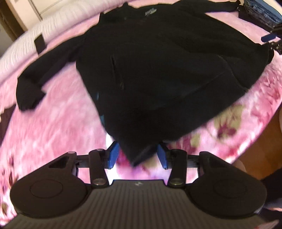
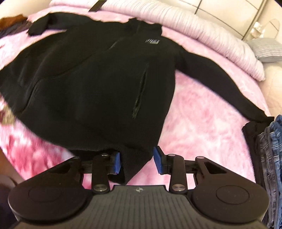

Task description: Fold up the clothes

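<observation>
A black zip jacket (image 1: 158, 67) lies spread face up on a pink blanket (image 1: 58, 123), sleeves out to both sides. It also shows in the right wrist view (image 2: 98, 79). My left gripper (image 1: 137, 155) is open, its blue pads either side of one bottom hem corner. My right gripper (image 2: 137, 161) is open, with the other hem corner between its blue pads. The right gripper shows at the far right of the left wrist view (image 1: 271, 40). Both views are blurred.
A stack of folded jeans (image 2: 271, 158) sits on the bed at the right, also seen far off in the left wrist view (image 1: 260, 12). A lilac ribbed cover (image 2: 202, 37) lies along the head of the bed. Brown and dark clothes (image 2: 14, 22) lie at the far left.
</observation>
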